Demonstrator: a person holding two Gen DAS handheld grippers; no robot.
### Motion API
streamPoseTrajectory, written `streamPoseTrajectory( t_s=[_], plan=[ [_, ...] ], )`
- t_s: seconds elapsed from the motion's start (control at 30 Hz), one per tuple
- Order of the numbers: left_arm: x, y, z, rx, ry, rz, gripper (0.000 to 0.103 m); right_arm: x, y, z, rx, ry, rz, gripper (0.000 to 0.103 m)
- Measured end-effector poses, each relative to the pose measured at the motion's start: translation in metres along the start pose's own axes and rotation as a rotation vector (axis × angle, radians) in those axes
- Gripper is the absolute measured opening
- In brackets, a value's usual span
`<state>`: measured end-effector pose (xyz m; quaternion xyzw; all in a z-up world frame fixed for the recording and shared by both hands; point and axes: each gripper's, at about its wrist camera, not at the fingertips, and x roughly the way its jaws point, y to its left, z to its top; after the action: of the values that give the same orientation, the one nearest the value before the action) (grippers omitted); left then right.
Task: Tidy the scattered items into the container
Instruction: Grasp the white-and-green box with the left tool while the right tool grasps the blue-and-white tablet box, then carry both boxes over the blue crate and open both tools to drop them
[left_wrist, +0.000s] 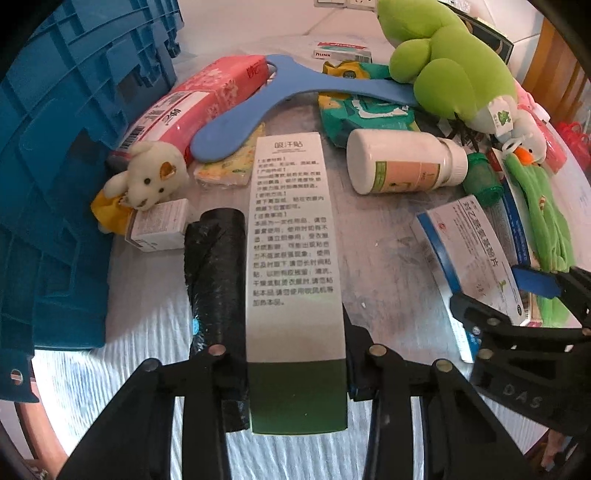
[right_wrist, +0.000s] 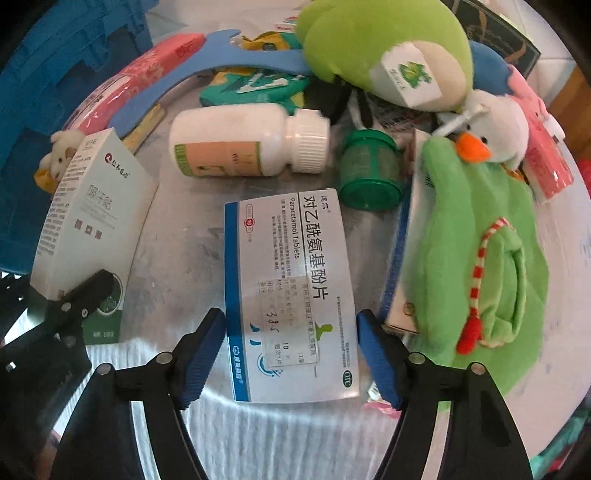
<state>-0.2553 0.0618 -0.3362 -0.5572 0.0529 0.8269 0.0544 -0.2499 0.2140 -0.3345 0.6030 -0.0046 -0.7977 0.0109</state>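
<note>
Now left gripper (left_wrist: 297, 369) jaws clamp tall box (left_wrist: 291, 236); right gripper (right_wrist: 291, 354) jaws open, flanking paracetamol box (right_wrist: 288, 288) edges.

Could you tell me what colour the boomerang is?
Blue boomerang, clearest in the left wrist view.

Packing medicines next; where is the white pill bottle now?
The white pill bottle lies on its side mid-table in the right wrist view, between the paracetamol box and green wipes pack.
</note>
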Motion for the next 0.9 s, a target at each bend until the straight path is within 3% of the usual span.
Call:
streamPoseTrajectory(
  t_s=[0.13, 0.3, 0.37, 0.4, 0.43, 0.47, 0.67, 0.9],
  plan=[
    [-0.004, 0.005, -0.008, -0.011, -0.003, 0.003, 0.036, 0.007, 0.002, 0.001, 0.022, -0.012, 0.012, 0.094],
    [-0.006, 0.006, -0.012, -0.015, -0.005, 0.013, 0.036, 0.014, 0.018, -0.004, -0.032, 0.004, -0.018, 0.094],
    [-0.007, 0.01, -0.014, -0.024, -0.001, 0.008, 0.035, 0.008, 0.024, -0.005, -0.056, -0.023, -0.019, 0.073],
    [-0.008, 0.011, -0.014, -0.027, 0.0, 0.006, 0.035, 0.002, 0.026, -0.003, -0.061, -0.036, -0.018, 0.039],
    [-0.009, 0.011, -0.015, -0.029, 0.001, 0.007, 0.035, -0.002, 0.026, -0.001, -0.063, -0.042, -0.025, 0.023],
    [-0.01, 0.011, -0.016, -0.029, 0.0, 0.01, 0.035, -0.004, 0.026, 0.001, -0.066, -0.038, -0.033, 0.016],
    [-0.027, 0.008, -0.017, -0.042, -0.027, 0.0, 0.034, -0.026, 0.014, 0.006, -0.048, -0.055, 0.041, 0.017],
    [-0.063, -0.002, 0.0, -0.05, -0.104, -0.011, 0.034, -0.1, 0.001, 0.003, -0.079, -0.192, 0.076, 0.017]
  ],
)
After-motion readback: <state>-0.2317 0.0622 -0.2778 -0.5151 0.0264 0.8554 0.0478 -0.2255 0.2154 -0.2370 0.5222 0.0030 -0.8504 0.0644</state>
